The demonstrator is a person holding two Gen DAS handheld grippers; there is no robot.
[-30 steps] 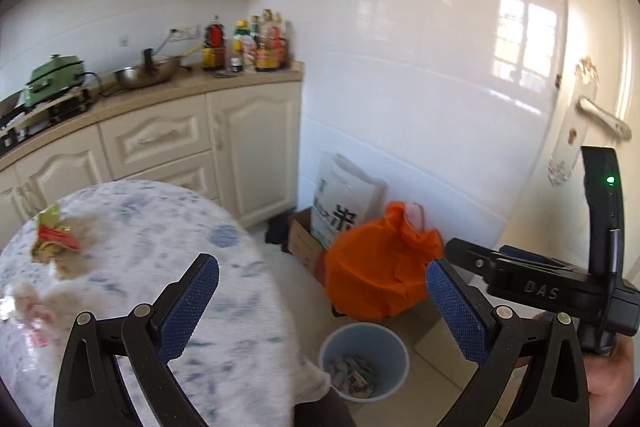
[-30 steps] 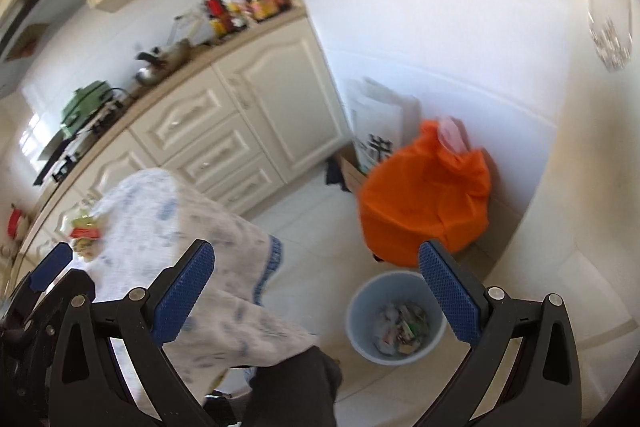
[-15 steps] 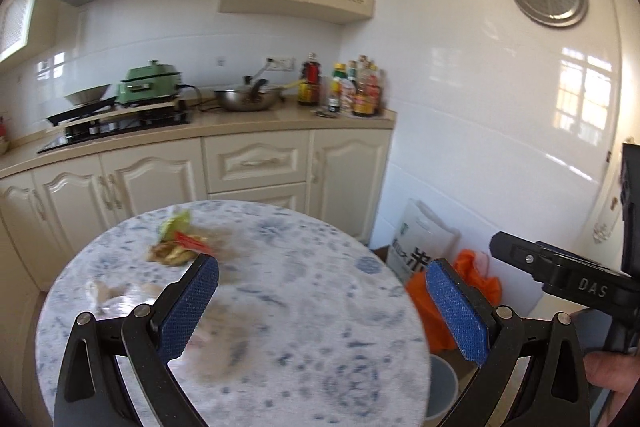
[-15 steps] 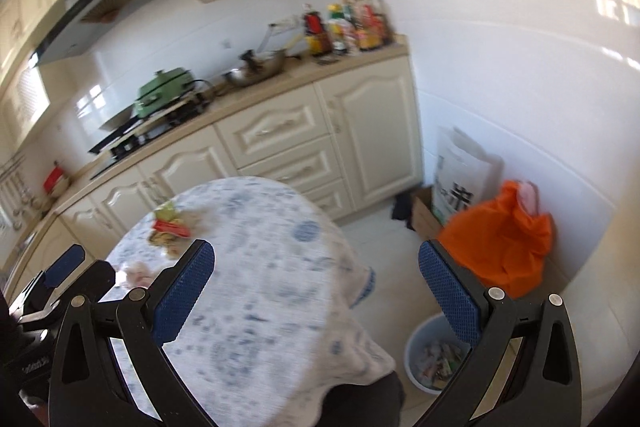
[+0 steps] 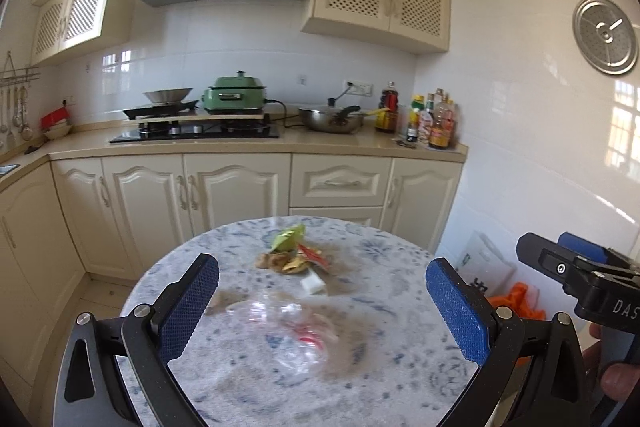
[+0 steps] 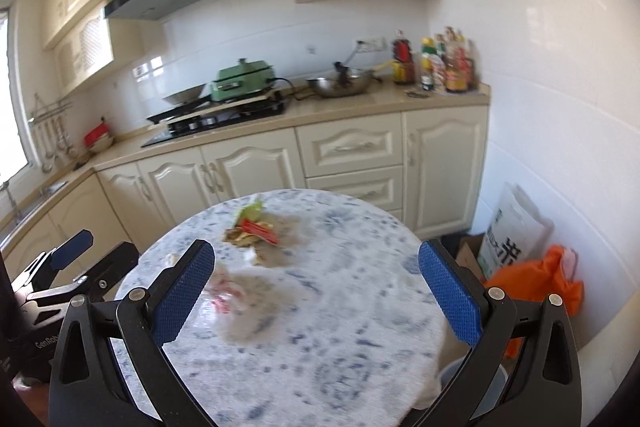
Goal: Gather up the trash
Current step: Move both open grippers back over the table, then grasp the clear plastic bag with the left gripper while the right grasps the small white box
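Observation:
On the round table (image 5: 380,379) (image 6: 352,339) with its blue-speckled white cloth lies trash: a crumpled clear plastic wrapper with red print (image 5: 292,331) (image 6: 222,291) near me, and farther back a heap of green, red and brown scraps (image 5: 294,255) (image 6: 252,227) with a small white piece (image 5: 312,283). My left gripper (image 5: 322,311) is open above the near table edge, the wrapper lying between its fingers' lines. My right gripper (image 6: 316,297) is open too, with nothing in it; the wrapper lies by its left finger. Each gripper shows at the edge of the other's view.
Cream kitchen cabinets (image 5: 236,195) and a counter with a hob, a green cooker (image 5: 236,95), a wok and bottles stand behind the table. An orange bag (image 6: 540,283) and a white paper bag (image 6: 514,231) sit on the floor at right. A blue bin's rim (image 6: 470,375) shows under the table edge.
Both views have swung up and left from the floor bin and orange bag to the tabletop. The trash now lies in front of both open grippers.

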